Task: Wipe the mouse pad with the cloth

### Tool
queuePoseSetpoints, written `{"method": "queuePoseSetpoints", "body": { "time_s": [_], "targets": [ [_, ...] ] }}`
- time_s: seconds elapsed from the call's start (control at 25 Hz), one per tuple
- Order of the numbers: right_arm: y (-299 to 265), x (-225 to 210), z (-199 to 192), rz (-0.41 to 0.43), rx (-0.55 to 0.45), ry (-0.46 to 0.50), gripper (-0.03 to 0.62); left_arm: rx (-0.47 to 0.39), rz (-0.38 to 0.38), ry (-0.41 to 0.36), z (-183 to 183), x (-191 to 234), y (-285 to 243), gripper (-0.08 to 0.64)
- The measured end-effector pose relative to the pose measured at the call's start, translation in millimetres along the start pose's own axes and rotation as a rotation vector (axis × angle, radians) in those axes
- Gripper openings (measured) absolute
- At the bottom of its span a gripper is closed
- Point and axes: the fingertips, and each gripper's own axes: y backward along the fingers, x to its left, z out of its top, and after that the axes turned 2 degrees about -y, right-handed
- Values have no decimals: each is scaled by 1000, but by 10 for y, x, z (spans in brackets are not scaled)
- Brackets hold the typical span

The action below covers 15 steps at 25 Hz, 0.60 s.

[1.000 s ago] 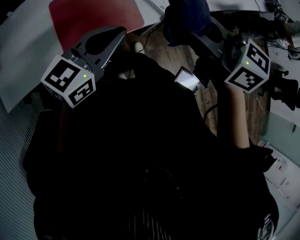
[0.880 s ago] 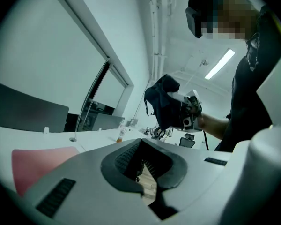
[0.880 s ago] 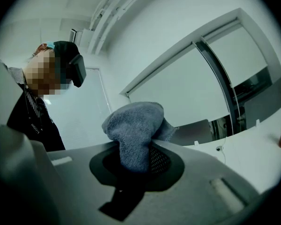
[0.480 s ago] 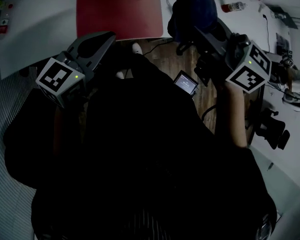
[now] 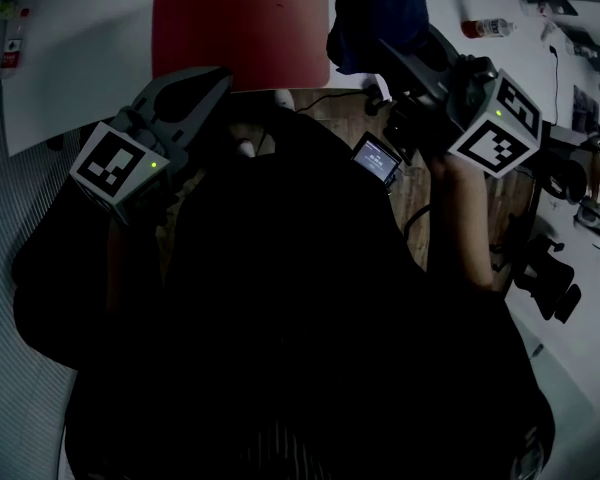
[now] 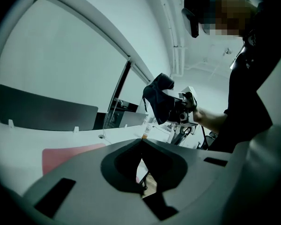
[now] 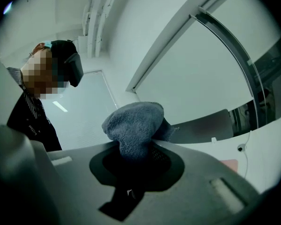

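Observation:
The red mouse pad point(image 5: 238, 23) lies on the white table point(image 5: 80, 58) at the top of the head view, and shows as a pink patch point(image 6: 68, 156) low in the left gripper view. My right gripper point(image 5: 378, 40) is shut on a dark blue-grey cloth point(image 5: 378, 6), held in the air just right of the pad. The bunched cloth point(image 7: 133, 124) sticks up between the jaws of that gripper point(image 7: 136, 146). My left gripper point(image 5: 218, 76) hovers near the pad's near edge. Its jaws meet at the tips with nothing between them point(image 6: 140, 140). The cloth point(image 6: 160, 102) also shows there.
A small bottle point(image 5: 488, 28) lies on the table at the far right. A small device with a lit screen point(image 5: 377, 158) hangs at the person's chest with a cable. Wooden floor point(image 5: 420, 198) shows between the tables. Dark equipment point(image 5: 545, 273) sits at the right.
The head view has swung, so the pad now sits top centre instead of upper left. Both grippers keep their poses, and the right one still holds the cloth.

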Motion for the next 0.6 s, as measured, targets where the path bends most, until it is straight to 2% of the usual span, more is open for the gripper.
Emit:
{"method": "queuePoseSetpoints", "body": {
  "time_s": [0.4, 0.6],
  "targets": [
    [360, -880, 436, 41, -34, -38, 67, 115, 20, -8, 293, 105, -913, 9],
    [473, -1267, 619, 78, -39, -50, 67, 193, 35, 34, 316, 216, -1236, 9]
  ]
}}
